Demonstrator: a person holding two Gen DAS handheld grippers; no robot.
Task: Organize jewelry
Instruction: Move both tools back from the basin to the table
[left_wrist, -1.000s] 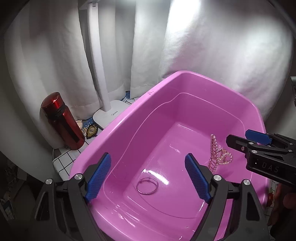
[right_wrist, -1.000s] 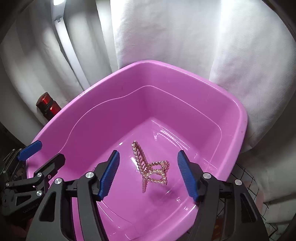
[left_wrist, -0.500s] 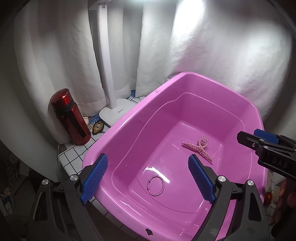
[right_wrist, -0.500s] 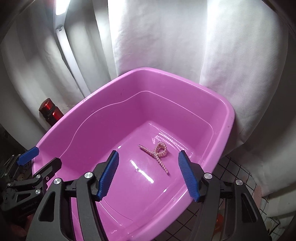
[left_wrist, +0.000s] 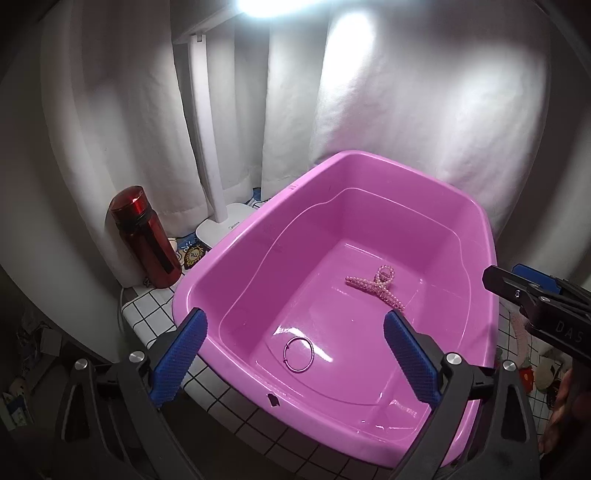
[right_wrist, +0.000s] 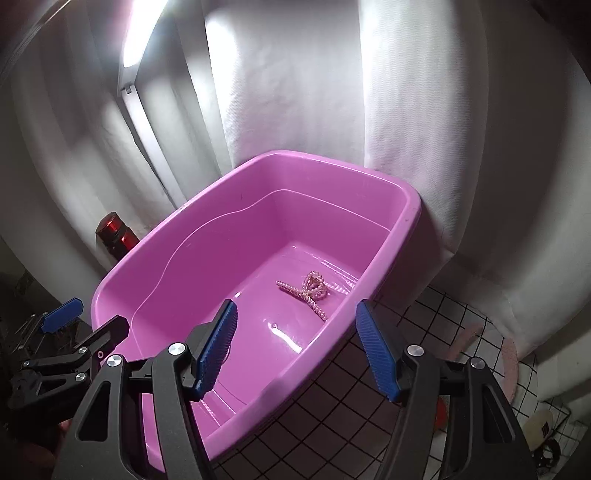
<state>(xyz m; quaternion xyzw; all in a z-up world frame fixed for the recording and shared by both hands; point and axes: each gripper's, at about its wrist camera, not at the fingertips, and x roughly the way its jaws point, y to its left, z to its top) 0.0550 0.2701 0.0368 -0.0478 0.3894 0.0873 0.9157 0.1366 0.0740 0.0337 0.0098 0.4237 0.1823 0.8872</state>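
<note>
Since a second ago the pearl hair clip (left_wrist: 373, 286) has tipped from standing on edge to lying flat on the floor of the pink tub (left_wrist: 258, 225), and both claws have backed out toward the near rim. The thin ring bangle (left_wrist: 298, 354) sits where it was, near-left of the clip and well apart from it.

Your left claw (left_wrist: 295, 360) is opening wide with nothing between its jaws; the right claw (right_wrist: 295, 349) is spread partway, empty too.

Stuff that could bite you: that bangle is thin and flat on glossy plastic, so pads will probably skid over it or flick it away. The right claw hangs over the tub's near-right rim, so swinging in low could knock the light tub across the tiled table (right_wrist: 424, 325).
</note>
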